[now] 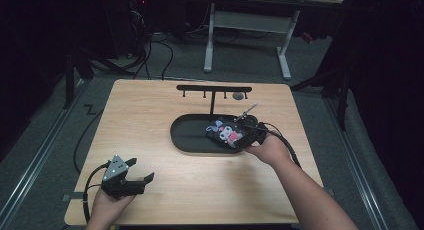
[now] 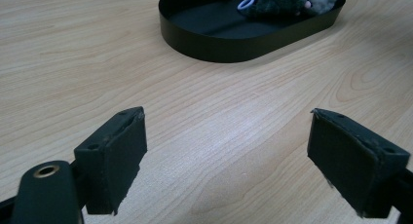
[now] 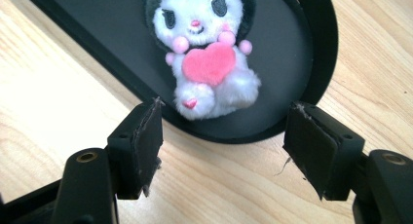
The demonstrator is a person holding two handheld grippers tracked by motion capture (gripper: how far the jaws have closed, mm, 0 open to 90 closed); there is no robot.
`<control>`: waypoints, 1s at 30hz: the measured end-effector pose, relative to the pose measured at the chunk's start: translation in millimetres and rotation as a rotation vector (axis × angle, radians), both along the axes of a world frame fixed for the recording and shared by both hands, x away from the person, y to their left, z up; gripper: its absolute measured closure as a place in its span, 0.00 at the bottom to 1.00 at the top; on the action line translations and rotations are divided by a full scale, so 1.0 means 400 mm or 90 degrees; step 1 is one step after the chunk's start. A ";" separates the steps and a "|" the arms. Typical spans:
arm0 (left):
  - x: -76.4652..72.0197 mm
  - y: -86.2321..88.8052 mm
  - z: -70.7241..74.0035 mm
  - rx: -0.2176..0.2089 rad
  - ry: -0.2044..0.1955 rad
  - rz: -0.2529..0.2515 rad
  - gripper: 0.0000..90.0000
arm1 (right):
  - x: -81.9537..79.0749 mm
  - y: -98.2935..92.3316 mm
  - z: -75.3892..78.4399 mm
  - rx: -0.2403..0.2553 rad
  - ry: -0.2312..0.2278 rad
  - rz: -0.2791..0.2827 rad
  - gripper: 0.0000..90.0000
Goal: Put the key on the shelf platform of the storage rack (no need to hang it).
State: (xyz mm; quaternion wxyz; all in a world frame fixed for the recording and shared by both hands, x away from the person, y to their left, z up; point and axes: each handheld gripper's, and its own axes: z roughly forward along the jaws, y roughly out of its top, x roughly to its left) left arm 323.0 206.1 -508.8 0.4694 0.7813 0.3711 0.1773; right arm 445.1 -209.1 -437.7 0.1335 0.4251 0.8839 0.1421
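Observation:
A small plush toy [image 3: 207, 53], white with a dark hood and a pink heart on its chest, lies in the right end of a black oval tray [image 1: 187, 135]. The toy [image 1: 227, 133] also appears in the high view. My right gripper [image 3: 223, 141] hangs just in front of the tray's rim, open, with nothing between its pads; the toy lies beyond them. In the high view the right gripper [image 1: 251, 138] sits at the tray's right end. My left gripper [image 1: 137, 182] rests near the table's front left, open over bare wood [image 2: 226, 156].
A black T-shaped rack with hooks [image 1: 213, 91] stands behind the tray. A thin metal rod [image 1: 246, 112] sticks up near the tray's far right. The wooden table [image 1: 150, 115] has free room left of the tray. The tray's rim [image 2: 229, 48] lies ahead of the left gripper.

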 end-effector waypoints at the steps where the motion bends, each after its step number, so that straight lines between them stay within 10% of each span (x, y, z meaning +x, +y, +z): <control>1: 0.000 -0.001 0.000 0.001 0.000 0.000 0.17 | -0.006 -0.005 0.004 0.010 -0.004 0.000 0.35; 30: -0.004 -0.007 -0.008 0.014 0.008 0.000 0.17 | -0.217 -0.150 -0.079 0.151 -0.149 -0.056 0.37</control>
